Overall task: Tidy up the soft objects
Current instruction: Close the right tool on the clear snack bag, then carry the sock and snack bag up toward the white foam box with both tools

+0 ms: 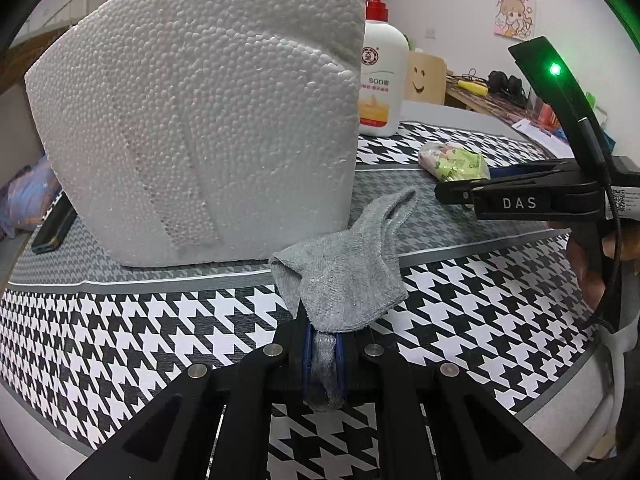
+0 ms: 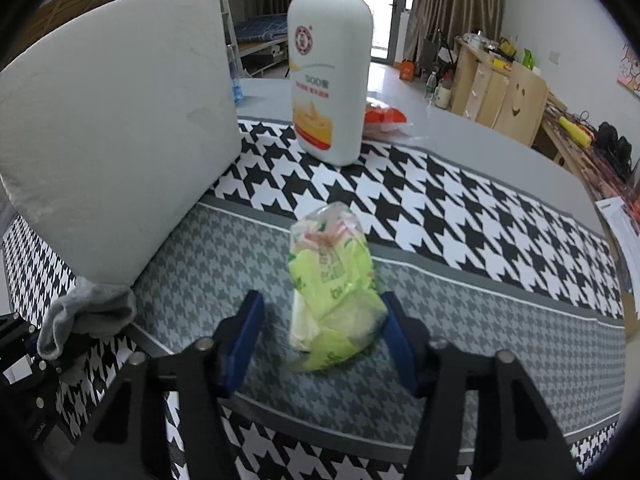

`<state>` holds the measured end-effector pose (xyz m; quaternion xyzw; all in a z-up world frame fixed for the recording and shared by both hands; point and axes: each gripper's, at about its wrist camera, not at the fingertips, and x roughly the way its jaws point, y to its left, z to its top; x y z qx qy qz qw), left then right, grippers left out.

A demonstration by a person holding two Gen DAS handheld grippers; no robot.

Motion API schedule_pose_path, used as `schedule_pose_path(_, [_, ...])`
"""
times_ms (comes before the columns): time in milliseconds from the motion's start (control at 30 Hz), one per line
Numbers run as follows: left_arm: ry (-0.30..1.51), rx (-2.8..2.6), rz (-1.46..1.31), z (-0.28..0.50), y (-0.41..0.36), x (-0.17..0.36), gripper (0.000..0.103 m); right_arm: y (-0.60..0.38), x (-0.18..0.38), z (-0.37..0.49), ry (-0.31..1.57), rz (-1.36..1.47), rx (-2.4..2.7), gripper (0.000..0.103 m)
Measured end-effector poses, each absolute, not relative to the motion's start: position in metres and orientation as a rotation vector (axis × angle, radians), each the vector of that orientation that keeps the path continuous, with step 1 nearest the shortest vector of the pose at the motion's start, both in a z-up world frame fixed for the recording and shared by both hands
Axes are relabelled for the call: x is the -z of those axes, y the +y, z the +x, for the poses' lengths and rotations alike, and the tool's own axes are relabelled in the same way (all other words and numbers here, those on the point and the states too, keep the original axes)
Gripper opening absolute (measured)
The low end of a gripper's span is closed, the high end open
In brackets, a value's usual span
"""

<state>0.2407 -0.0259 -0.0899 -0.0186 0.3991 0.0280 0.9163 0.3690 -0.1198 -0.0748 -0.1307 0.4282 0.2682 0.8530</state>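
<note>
One grey terry sock [image 1: 344, 280] is pinched between the pressed-together fingers of the left gripper [image 1: 324, 356], its loose end lying on the houndstooth table mat [image 1: 140, 320] just near of one white foam block [image 1: 200, 120]. The right gripper [image 2: 320, 332] straddles one crinkled green plastic packet [image 2: 332, 280] on the mat's grey band; the right pad touches it, the left stands clear. One white lotion bottle [image 2: 330, 72] stands far behind.

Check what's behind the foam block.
Behind the foam block: a lotion bottle stands at its far right corner on the houndstooth cloth. Anything directly behind the block is hidden.
</note>
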Motion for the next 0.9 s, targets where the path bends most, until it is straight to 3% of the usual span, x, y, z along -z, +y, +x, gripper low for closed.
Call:
schedule_pose_path(500, [0.812,-0.071,-0.022,0.237,-0.030,0.090,0.010,-0.124,0.075,0.372,0.895,-0.280,-0.537,0.034])
schedule_pose_path(900, [0.804,-0.077,-0.014,0.235,-0.032,0.089,0.010,-0.151,0.047,0.349,0.818,-0.208,-0.555,0.031])
